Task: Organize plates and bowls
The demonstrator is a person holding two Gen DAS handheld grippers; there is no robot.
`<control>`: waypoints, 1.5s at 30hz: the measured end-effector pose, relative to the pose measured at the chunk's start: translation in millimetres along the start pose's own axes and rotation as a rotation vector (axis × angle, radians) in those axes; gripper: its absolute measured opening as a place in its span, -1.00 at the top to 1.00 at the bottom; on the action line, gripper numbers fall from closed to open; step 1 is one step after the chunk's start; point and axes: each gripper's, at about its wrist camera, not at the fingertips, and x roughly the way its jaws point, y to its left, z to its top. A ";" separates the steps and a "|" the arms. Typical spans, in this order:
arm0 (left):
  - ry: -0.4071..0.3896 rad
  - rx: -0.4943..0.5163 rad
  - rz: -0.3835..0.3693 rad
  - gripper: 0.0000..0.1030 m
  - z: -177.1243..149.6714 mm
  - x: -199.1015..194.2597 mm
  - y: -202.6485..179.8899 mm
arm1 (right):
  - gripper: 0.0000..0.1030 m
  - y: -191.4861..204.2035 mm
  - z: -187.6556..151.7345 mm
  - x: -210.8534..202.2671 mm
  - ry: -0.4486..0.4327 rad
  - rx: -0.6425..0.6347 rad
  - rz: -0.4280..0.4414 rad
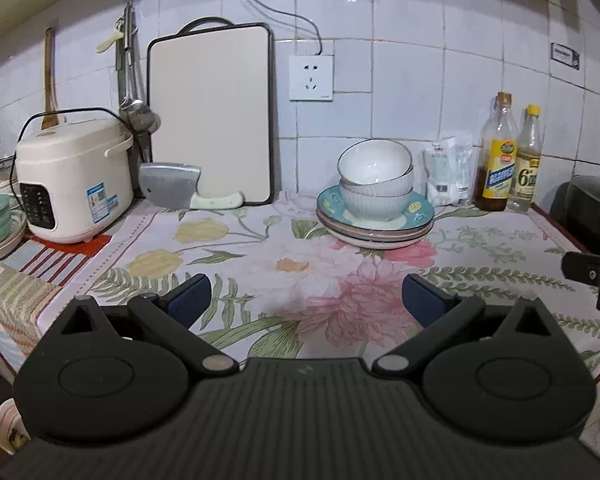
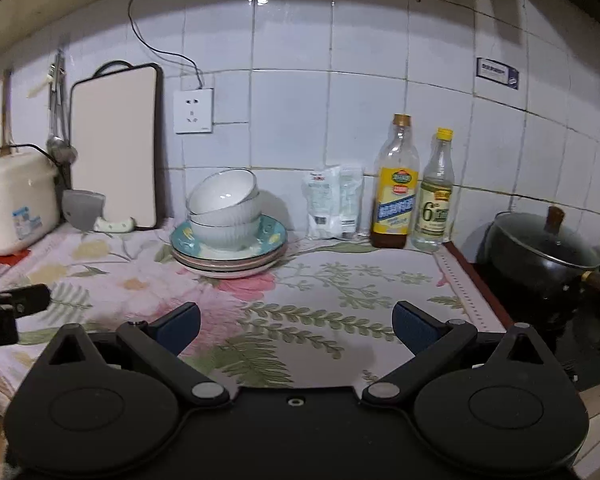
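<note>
Black hand-held grippers [image 1: 304,296] [image 2: 296,322] hover level, jaws spread.

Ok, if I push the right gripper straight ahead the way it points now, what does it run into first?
Probably the white packet by the tiled wall. The right gripper has open, empty jaws over bare floral cloth. The plate stack lies left of that line and the bottles right, though fisheye depth is uncertain.
</note>
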 end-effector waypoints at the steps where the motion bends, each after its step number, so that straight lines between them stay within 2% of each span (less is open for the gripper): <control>1: -0.001 0.004 0.003 -1.00 -0.4 -0.1 0.1 | -1.00 -0.7 -0.2 0.7 0.004 0.003 -0.001; 12: -0.012 0.022 0.008 -1.00 -2.8 -8.7 -4.5 | -1.00 7.2 -5.1 -11.4 -0.026 -0.010 0.001; 22: -0.027 0.028 0.010 -1.00 -5.8 -15.6 -5.5 | -1.00 22.7 -14.0 -27.4 -0.147 -0.097 -0.082; 27: -0.028 0.036 0.016 -1.00 -6.7 -17.0 -5.3 | -1.00 20.6 -13.7 -27.8 -0.134 -0.076 -0.063; 45: -0.033 0.032 0.022 -1.00 -9.7 -17.0 -2.1 | -1.00 24.5 -15.6 -23.0 -0.103 -0.085 -0.076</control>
